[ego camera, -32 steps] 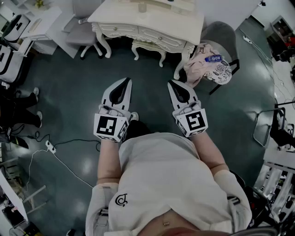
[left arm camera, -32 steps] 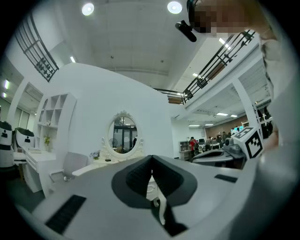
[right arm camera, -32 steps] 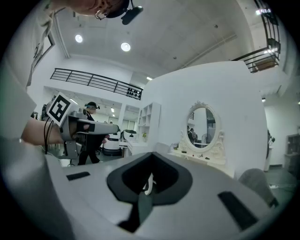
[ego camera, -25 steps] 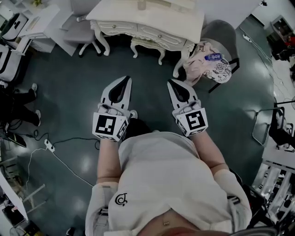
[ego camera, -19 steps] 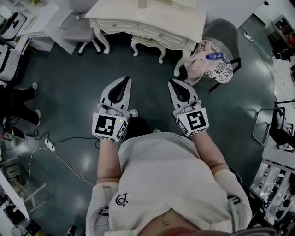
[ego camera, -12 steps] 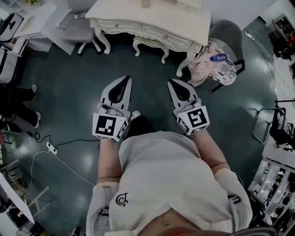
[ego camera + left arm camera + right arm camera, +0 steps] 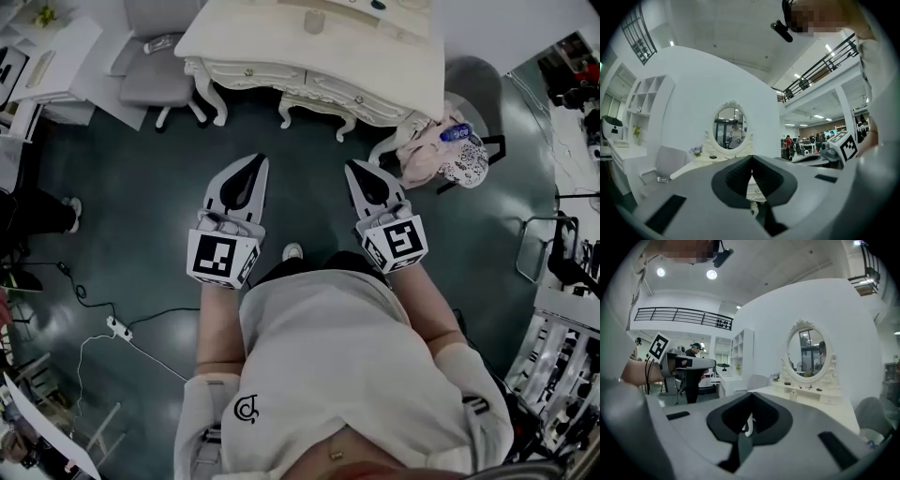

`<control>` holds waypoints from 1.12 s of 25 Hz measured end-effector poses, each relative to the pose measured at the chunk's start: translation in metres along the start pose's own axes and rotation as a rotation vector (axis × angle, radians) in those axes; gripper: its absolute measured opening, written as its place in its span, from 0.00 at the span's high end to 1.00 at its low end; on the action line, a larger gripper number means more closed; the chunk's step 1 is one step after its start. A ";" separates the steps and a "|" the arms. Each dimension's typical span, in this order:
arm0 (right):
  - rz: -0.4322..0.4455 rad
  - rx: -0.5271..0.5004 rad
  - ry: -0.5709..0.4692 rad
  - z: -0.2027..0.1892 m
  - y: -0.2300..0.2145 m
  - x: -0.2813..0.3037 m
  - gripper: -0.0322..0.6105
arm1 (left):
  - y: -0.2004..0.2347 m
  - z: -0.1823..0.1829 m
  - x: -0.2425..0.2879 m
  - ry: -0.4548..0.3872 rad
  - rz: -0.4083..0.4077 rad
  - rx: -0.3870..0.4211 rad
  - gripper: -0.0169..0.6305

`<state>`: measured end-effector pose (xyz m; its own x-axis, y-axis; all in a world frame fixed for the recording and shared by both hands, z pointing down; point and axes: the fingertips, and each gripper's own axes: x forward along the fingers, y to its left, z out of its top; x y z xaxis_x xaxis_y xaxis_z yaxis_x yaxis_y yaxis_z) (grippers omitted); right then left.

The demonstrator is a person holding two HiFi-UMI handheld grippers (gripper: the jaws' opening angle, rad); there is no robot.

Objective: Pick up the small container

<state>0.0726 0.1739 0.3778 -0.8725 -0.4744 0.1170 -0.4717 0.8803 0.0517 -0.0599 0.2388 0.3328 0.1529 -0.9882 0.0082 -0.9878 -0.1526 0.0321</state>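
A small pale container [image 7: 314, 21] stands on the white dressing table [image 7: 394, 66] at the top of the head view. It also shows in the right gripper view as a small container [image 7: 793, 395] in front of the oval mirror [image 7: 809, 350]. My left gripper [image 7: 256, 158] and right gripper [image 7: 350, 165] are held side by side over the dark floor, well short of the table and pointing at it. Both are shut with nothing between the jaws. The left gripper [image 7: 752, 159] and the right gripper [image 7: 751, 397] show tips that meet.
A grey chair [image 7: 159, 66] stands left of the table. At the table's right end, another chair holds a heap of clothing [image 7: 431, 155] and a water bottle [image 7: 457, 132]. A cable with a power strip [image 7: 117, 328] lies on the floor at the left.
The view has shifted toward the dressing table, so more of its top shows. The chair with clothing has slid right. Both grippers stay shut, side by side.
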 end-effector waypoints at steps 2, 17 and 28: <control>0.007 0.004 0.008 0.000 0.001 0.018 0.94 | 0.016 -0.002 0.007 0.010 0.005 -0.003 0.95; -0.013 0.045 -0.014 -0.001 -0.121 0.170 0.94 | 0.098 -0.018 0.160 0.081 -0.022 0.051 0.95; -0.003 0.029 -0.032 0.015 -0.244 0.281 0.94 | 0.165 -0.023 0.336 0.099 -0.033 0.043 0.95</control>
<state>-0.0591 -0.1747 0.3831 -0.8746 -0.4772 0.0855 -0.4771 0.8785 0.0233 -0.1709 -0.1177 0.3639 0.1854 -0.9769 0.1064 -0.9823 -0.1874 -0.0088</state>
